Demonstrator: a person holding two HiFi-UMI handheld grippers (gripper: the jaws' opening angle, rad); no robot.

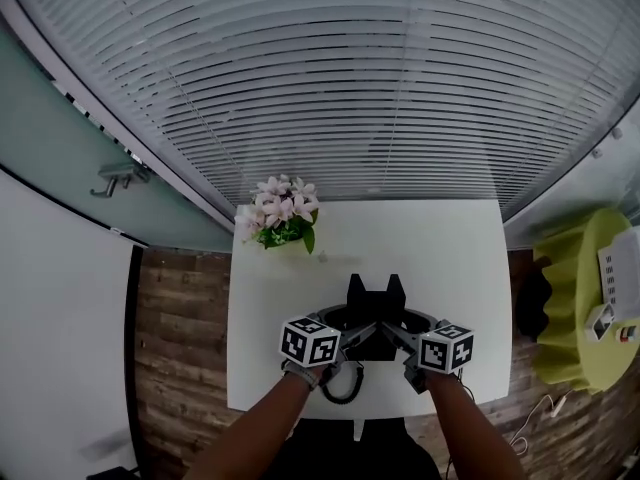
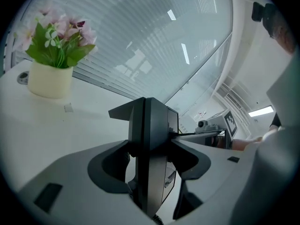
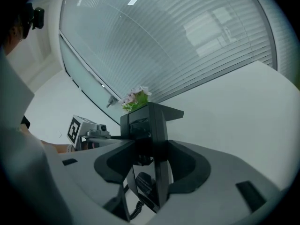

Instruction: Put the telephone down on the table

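A black telephone (image 1: 375,313) is held between my two grippers, over the near half of a white worktop (image 1: 450,238) and close to its front edge. It stands upright on edge, its narrow side turned toward each gripper camera. I cannot tell whether its underside touches the worktop.

My left gripper (image 2: 150,161) comes at it from the left, with the jaws closed on the telephone's body. My right gripper (image 3: 152,161) comes from the right, and its jaws are clamped on the same body in the same way. The two grippers face each other across the telephone. Their marker cubes (image 1: 310,343) sit side by side in the head view, and my forearms (image 1: 260,428) reach in from the bottom of that view.

A black coiled cord (image 1: 340,388) loops below the telephone, near the left gripper.

At the far left corner of the worktop, well apart from the telephone, a cream pot of pink flowers (image 1: 283,218) with green leaves stands upright. Behind the worktop, white window blinds (image 1: 380,78) fill the background. Wood-patterned floor (image 1: 180,338) shows on either side of the worktop. To the right stands a yellow-green seat (image 1: 580,308) with papers (image 1: 620,268) lying on it.
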